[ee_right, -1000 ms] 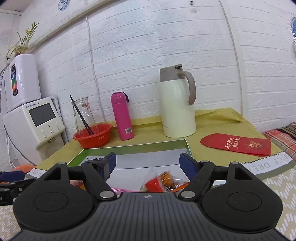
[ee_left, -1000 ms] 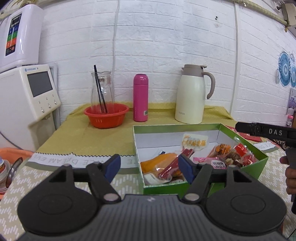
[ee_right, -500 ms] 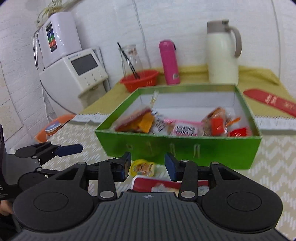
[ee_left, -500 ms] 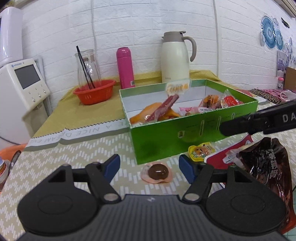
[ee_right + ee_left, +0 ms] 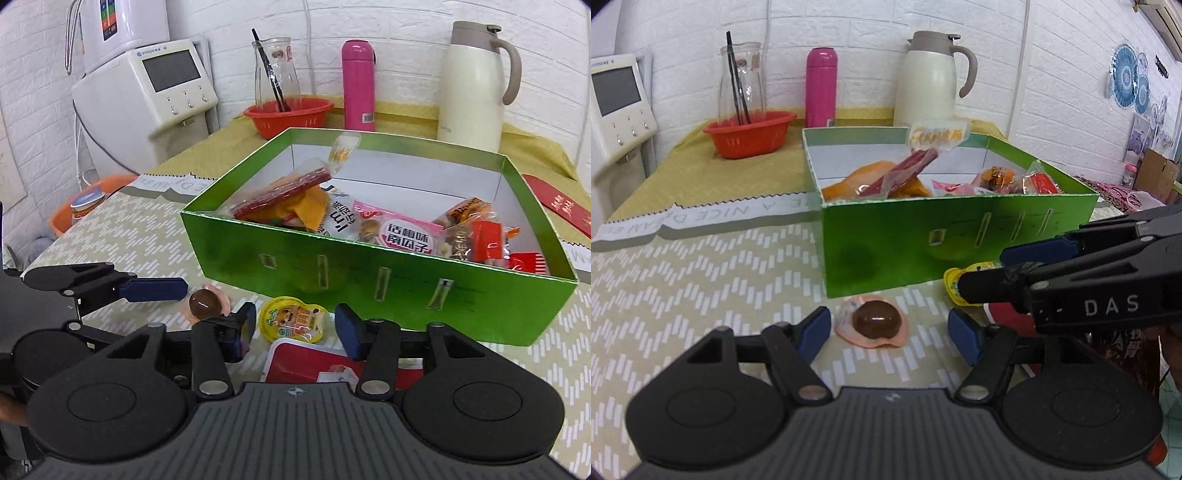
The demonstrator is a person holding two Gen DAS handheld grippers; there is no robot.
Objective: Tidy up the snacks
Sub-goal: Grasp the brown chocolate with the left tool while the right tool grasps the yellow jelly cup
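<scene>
Mostly packed into open green cardboard box (image 5: 376, 284); still loose on patterned worktop (image 5: 701, 280): brown jelly cup (image 5: 873, 322) framed by released left claw (image 5: 886, 334), yellow-lidded jelly cup (image 5: 293, 323) before just-widened, empty right claw (image 5: 295, 328), red packet (image 5: 314, 360).

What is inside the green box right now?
The green box holds a long red sausage stick lying over an orange packet, a pink seed packet and red-orange wrapped snacks. Whatever lies beneath these wrappers is covered.
</scene>
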